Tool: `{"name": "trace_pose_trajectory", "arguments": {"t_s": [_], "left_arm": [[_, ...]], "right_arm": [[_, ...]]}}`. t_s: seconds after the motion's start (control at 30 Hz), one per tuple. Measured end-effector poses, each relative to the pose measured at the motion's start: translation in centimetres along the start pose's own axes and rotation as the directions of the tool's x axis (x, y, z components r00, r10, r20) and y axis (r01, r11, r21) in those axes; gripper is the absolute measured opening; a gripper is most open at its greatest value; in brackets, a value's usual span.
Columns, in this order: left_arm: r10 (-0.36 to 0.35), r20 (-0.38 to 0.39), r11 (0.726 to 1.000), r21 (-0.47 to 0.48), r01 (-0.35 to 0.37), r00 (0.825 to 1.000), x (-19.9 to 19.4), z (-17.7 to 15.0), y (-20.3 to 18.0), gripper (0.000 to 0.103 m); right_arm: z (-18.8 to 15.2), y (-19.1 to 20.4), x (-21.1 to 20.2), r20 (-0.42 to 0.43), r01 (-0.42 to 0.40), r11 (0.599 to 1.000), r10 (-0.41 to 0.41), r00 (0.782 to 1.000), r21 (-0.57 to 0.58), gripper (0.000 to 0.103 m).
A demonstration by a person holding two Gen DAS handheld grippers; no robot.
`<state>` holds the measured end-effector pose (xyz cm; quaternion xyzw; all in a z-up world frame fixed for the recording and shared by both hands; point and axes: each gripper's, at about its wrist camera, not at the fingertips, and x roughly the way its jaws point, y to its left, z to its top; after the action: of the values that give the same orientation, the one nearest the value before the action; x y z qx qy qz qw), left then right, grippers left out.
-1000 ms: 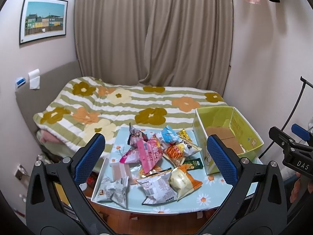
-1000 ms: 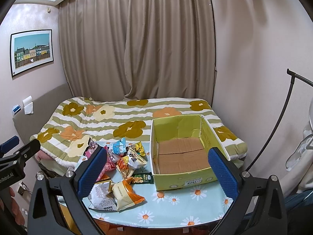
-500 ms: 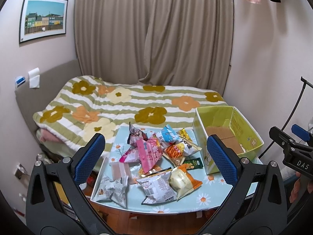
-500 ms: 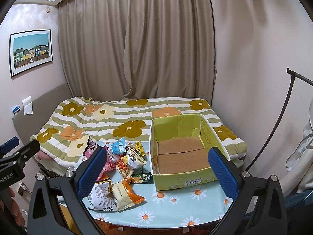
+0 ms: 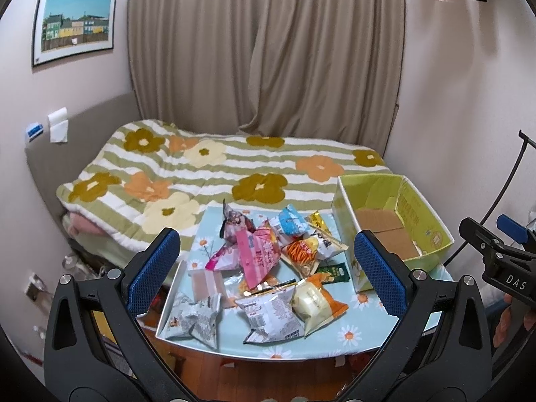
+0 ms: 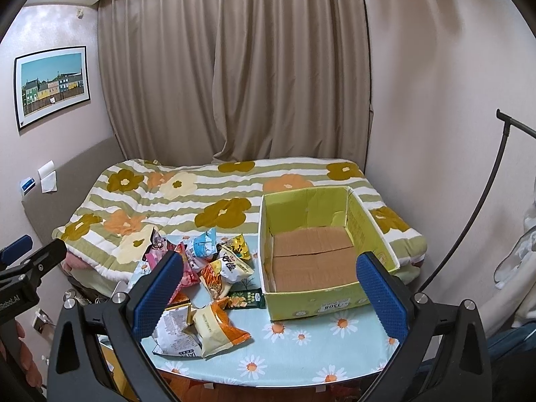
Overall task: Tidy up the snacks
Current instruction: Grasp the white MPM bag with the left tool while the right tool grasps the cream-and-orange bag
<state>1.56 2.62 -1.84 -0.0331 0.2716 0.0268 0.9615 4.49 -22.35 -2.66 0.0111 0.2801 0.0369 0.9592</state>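
Observation:
Several snack bags lie heaped on a small table point(image 5: 365, 335) with a daisy-print cloth: a pink bag point(image 5: 256, 256), a blue one point(image 5: 289, 222), an orange-and-cream bag point(image 5: 315, 305) point(image 6: 217, 326) and a grey printed bag point(image 5: 271, 315). To their right stands a yellow-green cardboard box point(image 5: 392, 221) point(image 6: 318, 248), with nothing inside but its brown bottom. My left gripper point(image 5: 268, 268) hangs open above and in front of the heap. My right gripper point(image 6: 269, 289) is open too, in front of the box's near wall. Neither holds anything.
A bed with a striped flower quilt point(image 5: 214, 174) lies right behind the table, curtains beyond it. The wall is close on the right, with a thin black stand point(image 6: 482, 201). Wooden floor shows under the table's near edge.

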Motion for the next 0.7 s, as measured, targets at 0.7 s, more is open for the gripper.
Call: {"name": "trace_pose_trajectory", "arguments": {"t_s": [0.7], "left_arm": [[-0.112, -0.414, 0.986, -0.162, 0.048, 0.903, 13.3, -8.2, 4.3, 0.103]], "right_arm": [[-7.1, 1.1, 11.0, -0.287, -0.122, 0.989, 0.093, 0.953, -0.084, 0.103]]}}
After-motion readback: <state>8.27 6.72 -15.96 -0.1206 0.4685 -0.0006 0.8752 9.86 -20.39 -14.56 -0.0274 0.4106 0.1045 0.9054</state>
